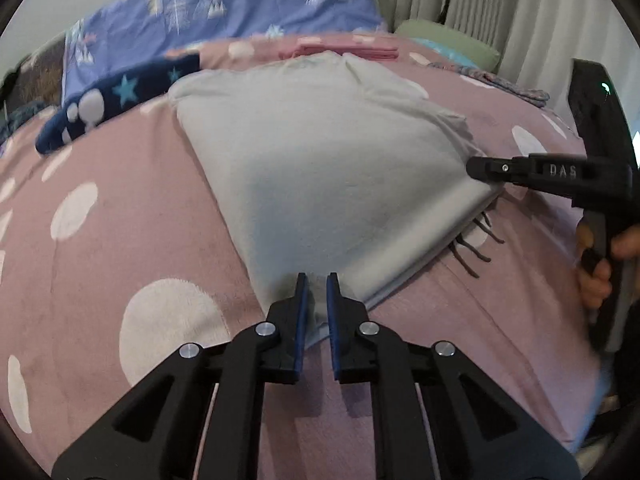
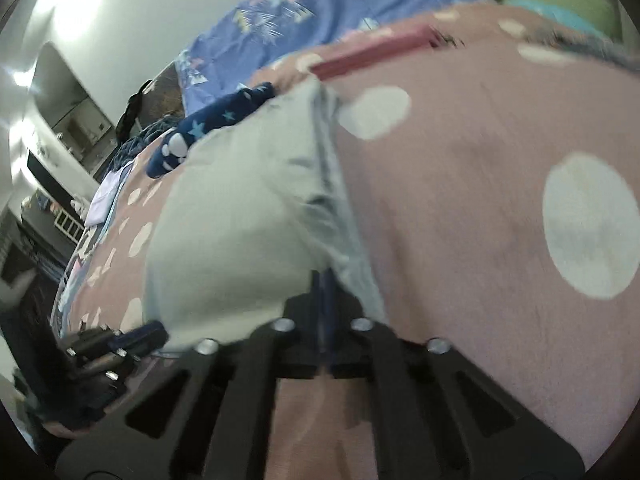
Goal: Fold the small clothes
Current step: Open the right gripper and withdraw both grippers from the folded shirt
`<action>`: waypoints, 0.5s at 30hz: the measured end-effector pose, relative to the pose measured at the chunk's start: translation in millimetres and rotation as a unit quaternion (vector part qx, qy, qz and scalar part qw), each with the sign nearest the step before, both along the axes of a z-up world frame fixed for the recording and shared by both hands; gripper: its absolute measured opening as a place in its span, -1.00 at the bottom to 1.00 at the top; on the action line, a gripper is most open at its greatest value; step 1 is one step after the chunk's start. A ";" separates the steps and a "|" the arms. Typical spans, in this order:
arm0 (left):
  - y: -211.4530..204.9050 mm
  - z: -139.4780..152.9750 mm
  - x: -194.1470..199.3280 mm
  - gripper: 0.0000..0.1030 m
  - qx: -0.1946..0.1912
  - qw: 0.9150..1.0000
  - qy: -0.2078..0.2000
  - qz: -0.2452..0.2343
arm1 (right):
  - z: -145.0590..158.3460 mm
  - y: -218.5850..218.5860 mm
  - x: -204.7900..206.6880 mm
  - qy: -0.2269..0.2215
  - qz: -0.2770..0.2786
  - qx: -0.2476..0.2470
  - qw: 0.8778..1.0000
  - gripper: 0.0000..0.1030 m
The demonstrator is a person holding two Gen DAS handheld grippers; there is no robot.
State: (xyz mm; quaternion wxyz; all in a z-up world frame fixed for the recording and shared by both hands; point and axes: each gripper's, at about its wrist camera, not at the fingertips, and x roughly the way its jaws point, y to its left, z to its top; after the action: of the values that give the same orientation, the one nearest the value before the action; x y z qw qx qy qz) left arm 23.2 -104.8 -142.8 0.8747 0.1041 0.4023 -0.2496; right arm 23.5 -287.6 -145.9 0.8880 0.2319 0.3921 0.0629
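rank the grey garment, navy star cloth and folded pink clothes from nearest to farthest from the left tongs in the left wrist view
1. grey garment, its corner between the left tongs
2. navy star cloth, beyond it, to the left
3. folded pink clothes, farthest, behind the garment

the left wrist view looks low and close along its tongs across the bed; the right wrist view, tilted, looks from the grey garment's other corner. both share garment and bed.
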 end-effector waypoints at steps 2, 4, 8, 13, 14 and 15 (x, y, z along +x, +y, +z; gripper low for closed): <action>2.6 4.7 -2.1 -0.74 0.001 1.000 0.003 -0.005 | 1.5 0.6 -2.0 0.000 0.007 -0.007 1.000 -1.00; 6.1 9.8 -1.3 -0.73 -0.003 1.000 0.010 -0.004 | 7.2 7.2 -0.9 0.004 0.016 -0.032 0.999 -0.93; 22.5 30.3 5.2 -0.70 -0.039 0.999 -0.006 0.011 | 30.5 11.6 4.1 -0.011 0.026 -0.028 0.999 -0.49; 43.7 47.7 50.6 -0.38 -0.059 0.996 -0.020 0.069 | 62.9 15.2 29.8 -0.054 0.039 -0.051 0.996 -0.56; 46.5 49.3 61.6 -0.38 -0.064 0.995 -0.017 0.077 | 68.2 17.2 39.3 -0.064 0.052 -0.054 0.995 -0.56; 50.6 49.9 74.0 -0.38 -0.070 0.994 -0.011 0.088 | 70.5 17.1 43.9 -0.068 0.060 -0.055 0.994 -0.56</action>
State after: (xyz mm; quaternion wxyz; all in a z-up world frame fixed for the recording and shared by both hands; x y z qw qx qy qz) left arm 97.2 -54.2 -92.9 0.9029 0.0097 0.3815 -0.1981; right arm 67.4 -270.5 -75.4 0.9185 0.1542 0.3470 0.1102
